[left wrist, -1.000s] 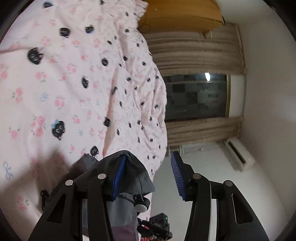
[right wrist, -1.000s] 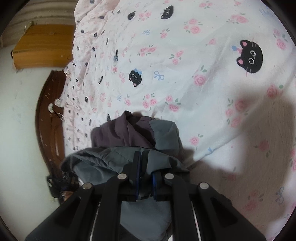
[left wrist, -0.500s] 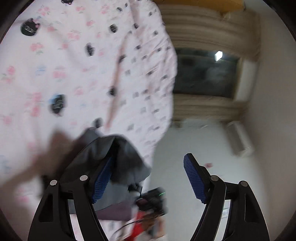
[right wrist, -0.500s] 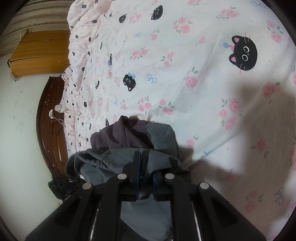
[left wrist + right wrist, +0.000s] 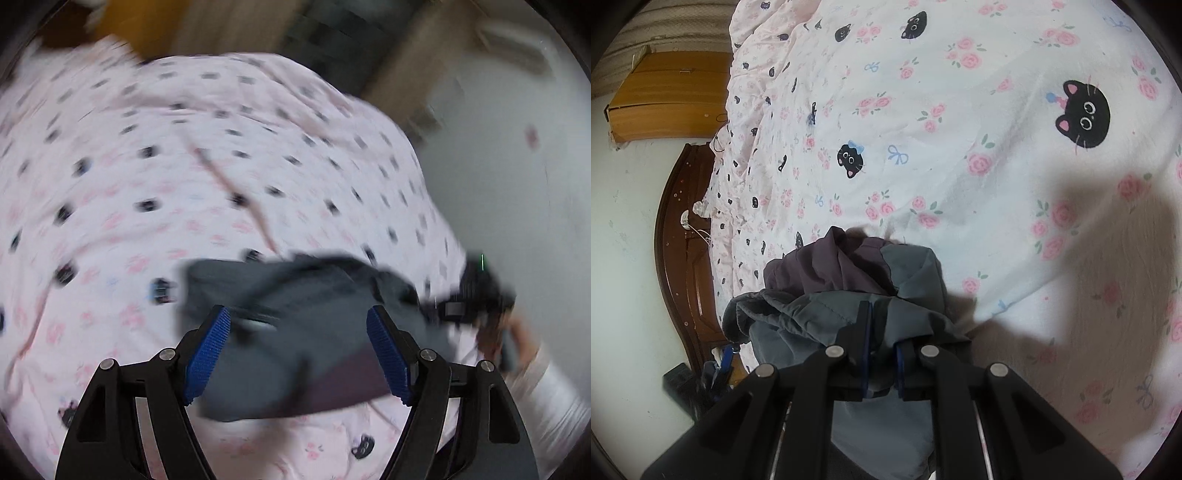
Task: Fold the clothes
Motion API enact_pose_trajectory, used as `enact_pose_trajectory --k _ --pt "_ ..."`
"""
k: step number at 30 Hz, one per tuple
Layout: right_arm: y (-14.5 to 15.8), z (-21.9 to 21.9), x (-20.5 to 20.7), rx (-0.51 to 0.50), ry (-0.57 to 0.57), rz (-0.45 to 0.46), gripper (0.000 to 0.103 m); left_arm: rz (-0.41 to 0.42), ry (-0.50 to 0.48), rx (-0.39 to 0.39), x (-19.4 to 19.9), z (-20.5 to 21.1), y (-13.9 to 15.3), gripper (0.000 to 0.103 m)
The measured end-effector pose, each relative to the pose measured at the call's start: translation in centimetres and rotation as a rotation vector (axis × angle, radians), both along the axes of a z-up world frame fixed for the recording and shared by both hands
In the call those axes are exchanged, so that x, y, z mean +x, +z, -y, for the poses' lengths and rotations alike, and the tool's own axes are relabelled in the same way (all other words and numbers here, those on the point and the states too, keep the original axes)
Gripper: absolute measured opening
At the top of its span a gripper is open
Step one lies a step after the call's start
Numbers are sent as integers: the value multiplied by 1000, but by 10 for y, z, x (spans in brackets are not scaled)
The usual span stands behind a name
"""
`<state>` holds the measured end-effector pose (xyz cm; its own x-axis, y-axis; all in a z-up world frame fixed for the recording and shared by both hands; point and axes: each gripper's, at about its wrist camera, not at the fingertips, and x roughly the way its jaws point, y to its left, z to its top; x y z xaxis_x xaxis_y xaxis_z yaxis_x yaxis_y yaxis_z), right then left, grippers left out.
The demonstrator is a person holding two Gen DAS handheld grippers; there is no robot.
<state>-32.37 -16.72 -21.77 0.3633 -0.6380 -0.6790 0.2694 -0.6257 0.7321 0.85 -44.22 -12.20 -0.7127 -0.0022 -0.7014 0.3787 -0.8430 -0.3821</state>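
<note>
The right gripper [image 5: 881,354] is clamping one grey and purple garment [image 5: 849,280], its fingers pressed together on a grey fold. The left gripper [image 5: 299,354] is standing wide apart, holding nothing, above the same garment [image 5: 295,332]. The garment is lying on one cat-print bedsheet [image 5: 960,129] near the bed's edge; much bare sheet is spreading beyond it. One wooden headboard [image 5: 676,240] is standing at the left.

A bed [image 5: 960,110] in cat-and-rose sheets fills the room ahead; a wooden headboard [image 5: 679,258] and white wall [image 5: 624,221] lie left.
</note>
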Motion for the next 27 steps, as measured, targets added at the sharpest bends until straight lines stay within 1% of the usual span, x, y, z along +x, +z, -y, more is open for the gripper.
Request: enact_pose_trajectory --k 1,4,6,10,13,16,17,18,20,21,23,24,25,26,27 --pt "0 0 0 2 2 -3 11 38 -28 -12 -14 -9 -6 71" --pt "1 1 1 8 9 -11 11 136 -53 -15 -44 -23 -26 71" --pt "2 2 2 11 13 -18 11 189 -32 -25 -52 -27 -35 71" --pt "3 1 1 11 19 -20 11 250 58 -42 -63 -12 -52 71" --pt "2 1 1 8 25 -17 11 212 139 -34 -64 9 -50 71" --pt "2 1 0 7 30 -16 11 118 229 -46 -60 27 -37 71" --pt "2 2 0 10 32 -15 11 94 270 -64 -58 33 -33 71" --pt "2 2 0 11 32 -15 11 83 312 -88 -56 39 -31 71" --pt "2 2 0 12 32 -13 11 98 394 -150 -54 50 -33 71" --pt "2 2 -1 12 29 -8 11 91 407 -140 -51 54 -33 70" --pt "3 1 -1 10 24 0 11 44 372 -64 -46 58 -32 69" --pt "3 0 -2 7 20 6 12 4 340 -35 -43 55 -27 69" --pt "4 -1 -3 -1 13 14 12 -28 292 -21 -41 50 -23 69" --pt "5 -2 -4 -8 5 21 12 -46 220 -30 -41 39 -18 69" --pt "6 -3 -6 -15 -1 26 12 -47 170 -41 -43 31 -16 69"
